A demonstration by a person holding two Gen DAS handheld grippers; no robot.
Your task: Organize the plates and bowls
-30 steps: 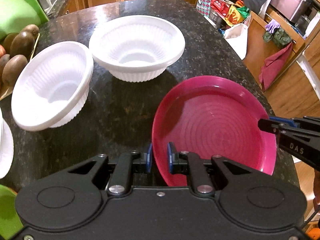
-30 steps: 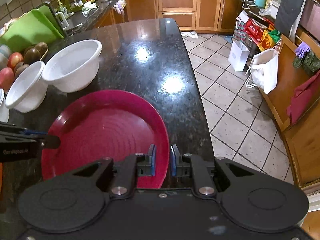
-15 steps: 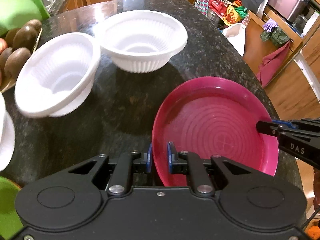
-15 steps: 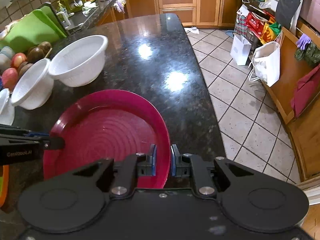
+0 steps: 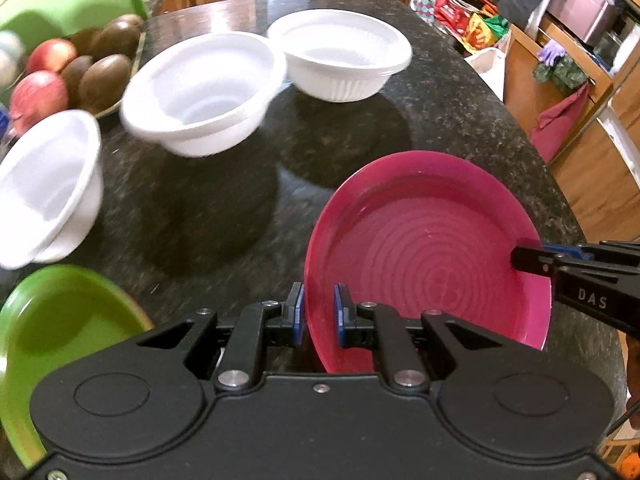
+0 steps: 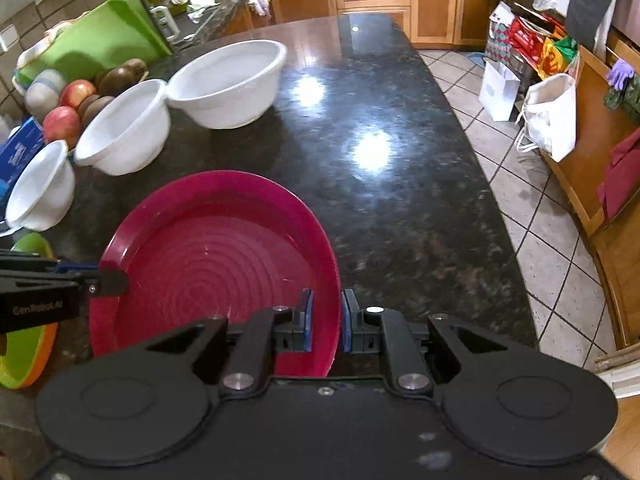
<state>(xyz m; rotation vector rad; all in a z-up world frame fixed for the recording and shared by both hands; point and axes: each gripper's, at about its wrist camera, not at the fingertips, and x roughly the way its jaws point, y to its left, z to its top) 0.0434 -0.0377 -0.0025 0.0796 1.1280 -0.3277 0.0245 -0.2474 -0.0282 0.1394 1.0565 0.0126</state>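
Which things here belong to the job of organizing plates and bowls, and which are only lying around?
Part of the job:
- red plate, held by left gripper and right gripper
- three white bowls
- green plate

Only lying around:
- fruit
- green cutting board
- bags on the floor
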